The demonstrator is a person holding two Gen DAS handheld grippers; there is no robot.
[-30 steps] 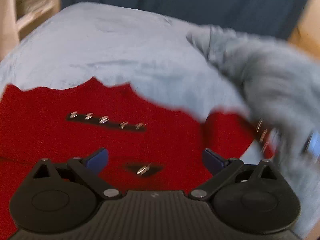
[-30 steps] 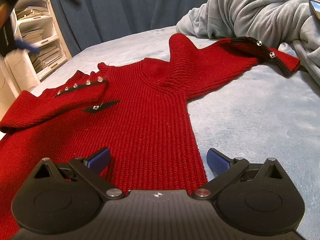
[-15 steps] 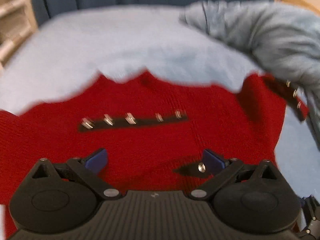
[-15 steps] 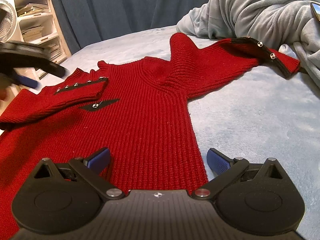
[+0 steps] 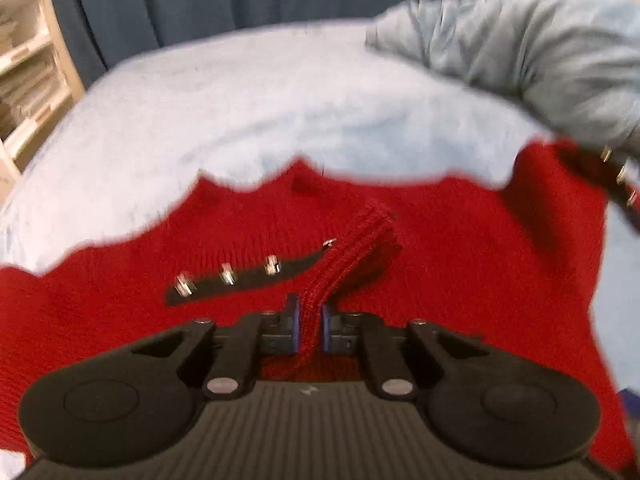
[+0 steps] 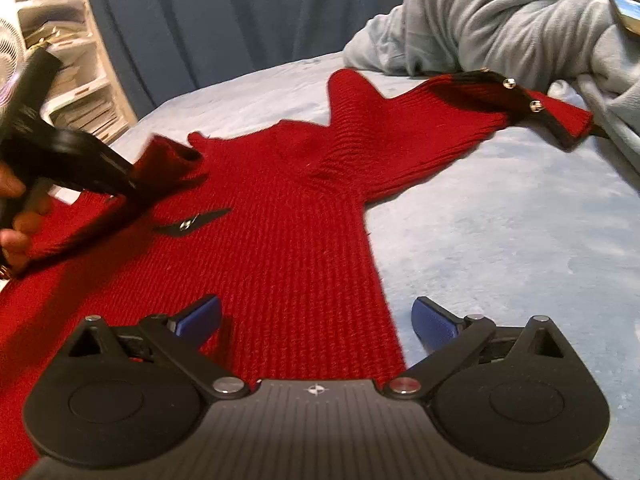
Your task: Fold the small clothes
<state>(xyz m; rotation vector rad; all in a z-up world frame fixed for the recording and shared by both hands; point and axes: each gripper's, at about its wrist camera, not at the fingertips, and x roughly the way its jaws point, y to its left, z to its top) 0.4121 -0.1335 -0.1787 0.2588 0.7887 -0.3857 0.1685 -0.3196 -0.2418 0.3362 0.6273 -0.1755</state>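
Red knit sweater (image 6: 288, 240) lies spread flat on a bed covered with a pale blue blanket (image 6: 500, 240), body running toward the right wrist camera, one sleeve stretched off to the right. That sleeve's cuff (image 6: 568, 118) carries a black strip with metal studs and rests against a heap of grey-blue fleece bedding (image 6: 500, 20). Left tool (image 5: 307, 322): jaws closing, pads pressed against a raised ridge of the red ribbed knit (image 5: 348, 252), which stands up from the fabric between them. Just left of the pinched ridge, a black studded strip (image 5: 240, 278) lies on the sweater. From the right wrist view the left tool shows blurred at the left edge, gripped by a hand (image 6: 16, 216), with a bunched red fold at its tip. Right tool (image 6: 316, 320): released, blue pads spread wide, straddling the sweater's near right edge, nothing clasped; whether it touches the fabric I cannot tell. A small black tab with one stud (image 6: 192, 222) sits on the sweater's chest. Dark blue curtain (image 6: 220, 20) behind the bed; white shelving (image 6: 72, 80) at far left.
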